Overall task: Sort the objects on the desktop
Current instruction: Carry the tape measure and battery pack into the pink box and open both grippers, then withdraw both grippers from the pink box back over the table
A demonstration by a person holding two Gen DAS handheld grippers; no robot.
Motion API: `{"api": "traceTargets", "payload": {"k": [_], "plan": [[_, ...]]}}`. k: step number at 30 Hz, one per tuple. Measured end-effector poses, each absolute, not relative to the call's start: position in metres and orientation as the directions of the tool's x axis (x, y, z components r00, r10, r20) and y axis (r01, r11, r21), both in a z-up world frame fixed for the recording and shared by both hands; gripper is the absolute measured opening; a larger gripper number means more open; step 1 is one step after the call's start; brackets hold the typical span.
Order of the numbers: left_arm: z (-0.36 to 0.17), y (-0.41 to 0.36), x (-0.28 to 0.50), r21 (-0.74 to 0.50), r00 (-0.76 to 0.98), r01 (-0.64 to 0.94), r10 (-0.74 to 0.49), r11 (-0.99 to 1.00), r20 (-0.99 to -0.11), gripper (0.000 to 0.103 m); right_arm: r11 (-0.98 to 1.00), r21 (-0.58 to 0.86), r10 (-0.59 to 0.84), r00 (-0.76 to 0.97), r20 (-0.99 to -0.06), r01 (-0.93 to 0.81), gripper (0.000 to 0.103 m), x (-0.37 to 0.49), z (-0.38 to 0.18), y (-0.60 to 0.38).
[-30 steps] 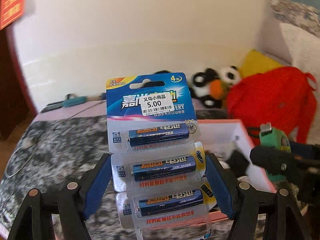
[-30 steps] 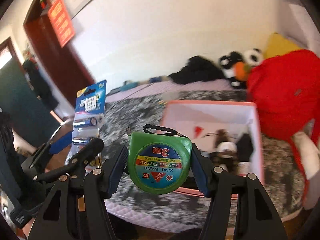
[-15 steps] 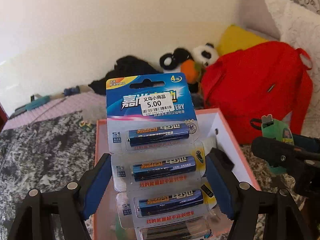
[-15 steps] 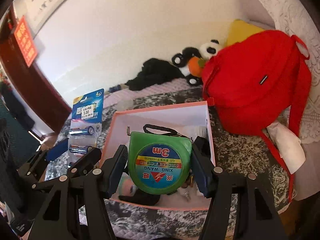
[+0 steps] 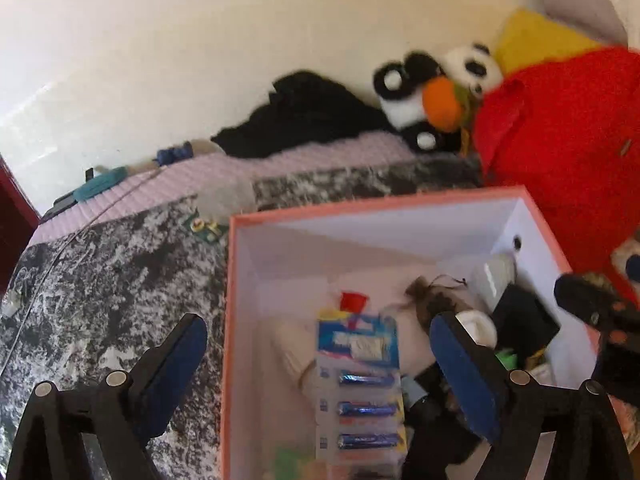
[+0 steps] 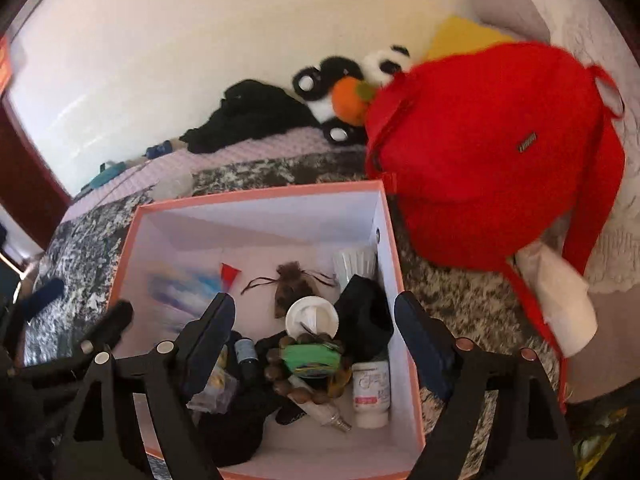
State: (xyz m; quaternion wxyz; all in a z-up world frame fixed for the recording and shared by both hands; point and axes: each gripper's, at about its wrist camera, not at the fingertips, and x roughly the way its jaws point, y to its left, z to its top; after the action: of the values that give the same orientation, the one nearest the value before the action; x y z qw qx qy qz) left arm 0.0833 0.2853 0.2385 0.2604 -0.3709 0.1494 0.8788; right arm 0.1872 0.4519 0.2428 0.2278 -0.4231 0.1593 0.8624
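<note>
The left hand-held gripper (image 5: pixel 316 364) was spread wide and held nothing. It hung over the left side of the box (image 5: pixel 360 210). The right hand-held gripper (image 6: pixel 314 330) was wide too, and nothing was in it. It hung over the same box from the near side.

The box was pink outside and white inside, with its top off. It sat on a grey and white blanket (image 5: pixel 100 280) on a bed. Many things lay in the box. The battery pack (image 5: pixel 360 384) lay flat on the bottom, on the left side, face up. The green tape measure (image 6: pixel 310 358) lay near the middle, on a ring of brown beads (image 6: pixel 280 368). Just behind it was a round white lid (image 6: pixel 312 316). A small brown pouch (image 6: pixel 292 284) lay farther back. A white bottle (image 6: pixel 372 390) lay on the right side. A black cloth (image 6: pixel 364 316) leaned on the right wall. A little red thing (image 6: pixel 230 272) lay toward the back.

A red backpack (image 6: pixel 492 152) sat just right of the box. A toy panda (image 5: pixel 436 88) lay behind it by the wall.
</note>
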Motion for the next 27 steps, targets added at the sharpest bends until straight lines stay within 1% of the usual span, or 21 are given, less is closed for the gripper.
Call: {"api": "traceTargets", "payload": {"k": [2,16,22,27], "plan": [[0.249,0.276,0.084,0.037,-0.597,-0.558,0.37,-0.829,-0.712,0.094,-0.851,0.068,0.272,-0.548,-0.791,-0.52,0.085,0.187,0.25,0.446],[0.306,0.214,0.132,0.023,-0.679,-0.524,0.402,-0.851,-0.614,0.096,-0.876,0.067,0.283,-0.621,-0.731,-0.478,0.087,0.221,0.307,0.384],[0.313,0.172,0.158,0.023,-0.709,-0.497,0.39,-0.868,-0.587,0.099,-0.894,0.059,0.271,-0.641,-0.718,-0.444,0.089,0.242,0.315,0.346],[0.31,0.128,0.177,0.05,-0.754,-0.444,0.343,-0.895,-0.561,0.1,-0.916,0.056,0.242,-0.658,-0.714,-0.398,0.09,0.252,0.312,0.305]]}}
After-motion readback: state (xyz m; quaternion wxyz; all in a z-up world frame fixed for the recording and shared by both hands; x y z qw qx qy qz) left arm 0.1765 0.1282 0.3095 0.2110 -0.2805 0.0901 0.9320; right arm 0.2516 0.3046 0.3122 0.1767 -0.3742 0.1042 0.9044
